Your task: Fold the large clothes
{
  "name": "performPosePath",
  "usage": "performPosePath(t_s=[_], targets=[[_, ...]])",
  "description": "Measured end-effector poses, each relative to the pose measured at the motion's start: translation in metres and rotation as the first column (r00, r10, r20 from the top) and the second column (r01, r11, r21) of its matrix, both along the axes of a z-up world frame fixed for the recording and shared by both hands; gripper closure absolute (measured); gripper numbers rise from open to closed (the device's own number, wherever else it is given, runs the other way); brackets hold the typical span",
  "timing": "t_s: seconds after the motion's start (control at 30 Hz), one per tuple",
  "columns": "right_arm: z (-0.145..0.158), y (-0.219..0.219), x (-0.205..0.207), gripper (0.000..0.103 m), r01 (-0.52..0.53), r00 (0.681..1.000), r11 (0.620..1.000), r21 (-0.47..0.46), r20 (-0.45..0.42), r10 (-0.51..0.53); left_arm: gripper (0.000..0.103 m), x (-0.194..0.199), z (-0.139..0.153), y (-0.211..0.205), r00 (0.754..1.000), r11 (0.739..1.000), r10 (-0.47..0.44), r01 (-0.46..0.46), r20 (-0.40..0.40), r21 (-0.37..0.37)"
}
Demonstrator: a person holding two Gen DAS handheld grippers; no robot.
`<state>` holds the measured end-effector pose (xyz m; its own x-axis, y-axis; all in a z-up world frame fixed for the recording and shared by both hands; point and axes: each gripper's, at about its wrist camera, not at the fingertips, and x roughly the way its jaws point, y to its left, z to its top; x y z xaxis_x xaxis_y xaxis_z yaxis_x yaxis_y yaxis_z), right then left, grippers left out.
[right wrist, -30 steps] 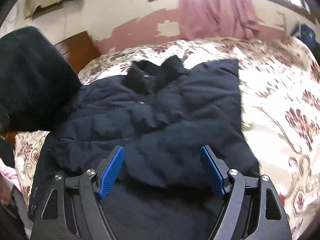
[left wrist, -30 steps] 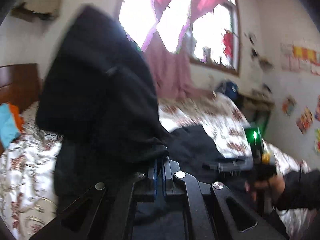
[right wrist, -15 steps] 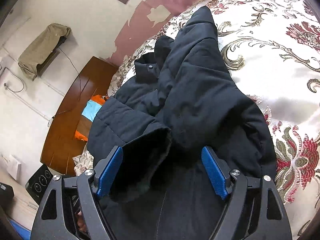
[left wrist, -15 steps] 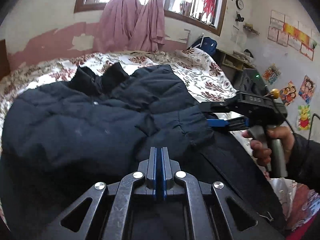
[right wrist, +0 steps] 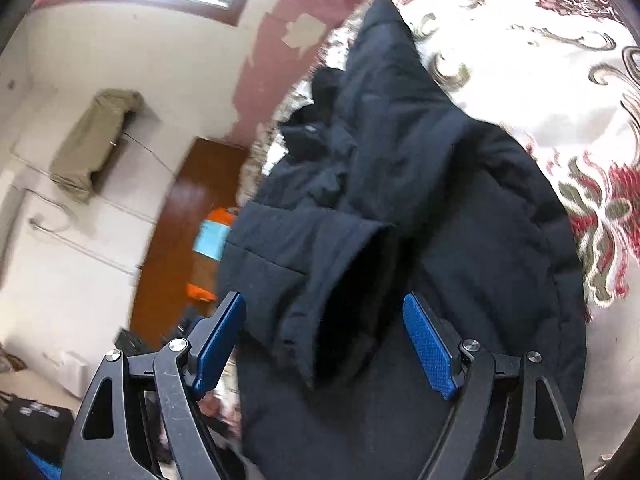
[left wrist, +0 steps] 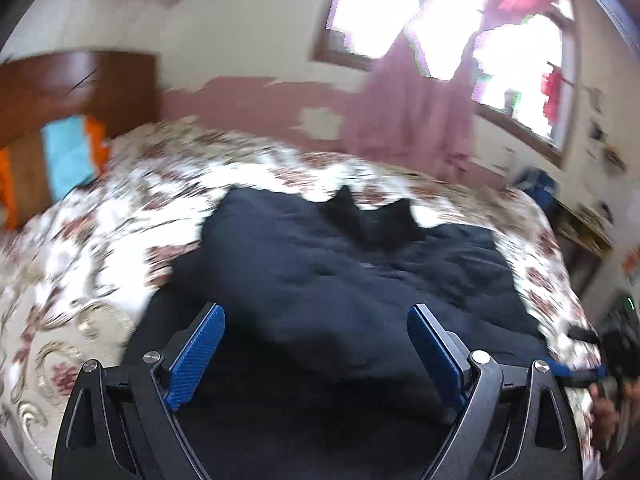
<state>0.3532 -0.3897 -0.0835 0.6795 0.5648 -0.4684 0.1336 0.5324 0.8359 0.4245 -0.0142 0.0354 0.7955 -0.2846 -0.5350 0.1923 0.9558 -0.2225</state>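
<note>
Left gripper: jaws spread wide, having just been opening, blue pads clear of the dark padded jacket lying flat on the floral bedspread, collar toward the upper centre of the frame. Right gripper: jaws apart, framing a folded-over sleeve cuff at centre without pressing on it; jacket fills centre, wooden headboard left.
</note>
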Motion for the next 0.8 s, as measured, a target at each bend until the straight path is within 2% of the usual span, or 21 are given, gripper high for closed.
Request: performPosePath(t_s=[0.1,0.13,0.17,0.23,0.27,0.3,0.37,0.4,0.47,0.53,0.6,0.7,0.77,0.8], targets=[[0.004,0.023,0.005,0.026,-0.018,1.0,0.994,-0.108,-0.012,0.016,0.011,0.022,-0.017,0.033,0.983,0.99,0.112,-0.123,-0.146,-0.067],[0.007,0.032,0.007,0.032,-0.026,1.0,0.991,-0.13,-0.009,0.025,0.011,0.027,-0.022,0.039,0.977,0.986,0.123,-0.141,-0.174,-0.093],[0.009,0.038,0.009,0.042,-0.037,0.999,0.989,-0.142,-0.01,0.036,0.011,0.031,-0.027,0.049,0.971,0.978,0.126,-0.156,-0.205,-0.135],[0.017,0.053,0.02,0.086,-0.06,0.997,0.969,-0.239,-0.06,0.046,0.011,0.035,-0.035,0.057,0.965,0.971,0.129,-0.17,-0.229,-0.169],[0.024,0.054,0.022,0.095,-0.055,0.998,0.961,-0.271,-0.055,0.042,0.011,0.035,-0.035,0.059,0.964,0.97,0.134,-0.176,-0.231,-0.17],[0.033,0.053,0.024,0.098,-0.046,0.999,0.955,-0.292,-0.028,0.04,0.011,0.036,-0.035,0.06,0.964,0.97,0.135,-0.176,-0.228,-0.168],[0.057,0.049,0.026,0.098,-0.011,0.999,0.926,-0.377,0.033,0.025,0.011,0.034,-0.034,0.061,0.968,0.971,0.134,-0.171,-0.214,-0.165],[0.074,0.048,0.027,0.098,0.031,0.997,0.891,-0.453,0.08,0.006,0.011,0.033,-0.031,0.059,0.969,0.972,0.135,-0.17,-0.205,-0.161],[0.096,0.042,0.031,0.098,0.09,0.991,0.844,-0.529,0.129,-0.024,0.011,0.032,-0.028,0.058,0.972,0.974,0.138,-0.168,-0.191,-0.15],[0.105,0.035,0.042,0.098,0.112,0.99,0.806,-0.581,0.138,-0.038,0.011,0.032,-0.027,0.054,0.973,0.978,0.146,-0.168,-0.177,-0.122],[0.102,0.03,0.049,0.098,0.084,0.994,0.774,-0.627,0.103,-0.024,0.011,0.034,-0.028,0.05,0.97,0.98,0.165,-0.181,-0.179,-0.079],[0.091,0.031,0.064,0.093,0.064,0.998,0.714,-0.698,0.034,-0.056,0.011,0.036,-0.031,0.044,0.967,0.982,0.173,-0.183,-0.187,-0.038],[0.097,0.027,0.06,0.085,0.101,0.995,0.673,-0.733,0.059,-0.085,0.011,0.039,-0.031,0.041,0.966,0.983,0.173,-0.181,-0.189,-0.026],[0.101,0.028,0.061,0.073,0.12,0.993,0.664,-0.738,0.089,-0.081,0.011,0.041,-0.03,0.04,0.967,0.983,0.171,-0.179,-0.189,-0.026]])
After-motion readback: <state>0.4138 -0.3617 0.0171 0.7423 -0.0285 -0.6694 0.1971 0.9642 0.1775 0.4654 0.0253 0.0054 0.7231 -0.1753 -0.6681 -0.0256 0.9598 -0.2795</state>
